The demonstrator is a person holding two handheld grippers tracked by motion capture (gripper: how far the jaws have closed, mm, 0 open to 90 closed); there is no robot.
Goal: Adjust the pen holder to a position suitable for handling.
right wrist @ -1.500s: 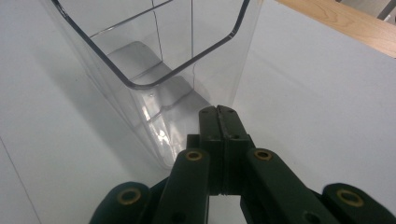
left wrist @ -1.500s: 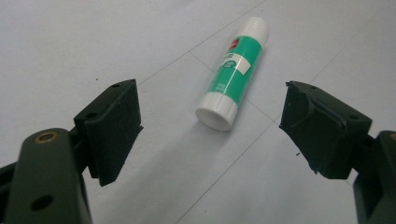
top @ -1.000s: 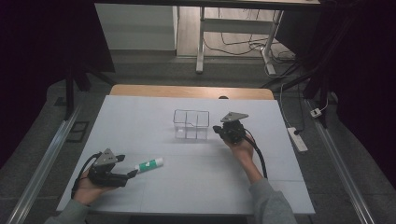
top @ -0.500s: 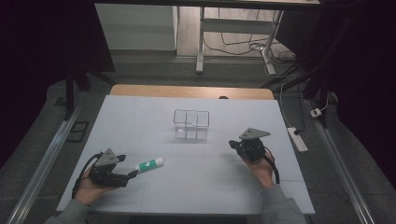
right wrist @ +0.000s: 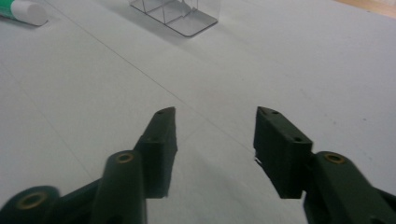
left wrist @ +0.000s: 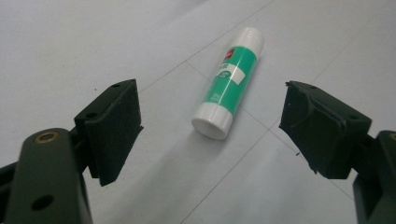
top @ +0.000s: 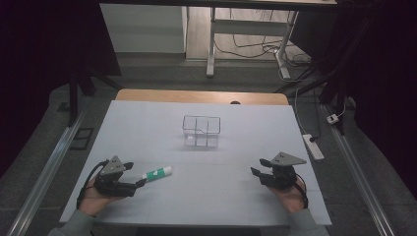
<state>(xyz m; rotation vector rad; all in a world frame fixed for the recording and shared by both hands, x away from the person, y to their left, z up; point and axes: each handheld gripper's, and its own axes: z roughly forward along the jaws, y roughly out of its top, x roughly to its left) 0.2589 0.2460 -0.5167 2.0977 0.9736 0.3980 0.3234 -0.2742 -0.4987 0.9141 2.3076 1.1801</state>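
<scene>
Glue stick lying on its side on the white table, near the left edge of the near half, its capped end pointing right and slightly far. The left gripper sits just left of it, jaws spread wide and holding nothing; in the left gripper view the stick lies between and just beyond the two pads, its flat white base nearest the camera, neither pad touching it. The right gripper rests near the right edge, well apart from the stick, jaws moderately open and empty; the right gripper view looks across bare table toward a clear divided box at the far centre, with the stick's white end at upper left. Handling, as judged: a light, rigid plastic cylinder with a smooth, somewhat slippery label; it will roll if nudged sideways. Best taken across the green mid-body, pads square to the long axis, so that it neither pivots nor squirts out endwise. The box's walls look thin and its cells narrow, so the stick would need to go in upright
</scene>
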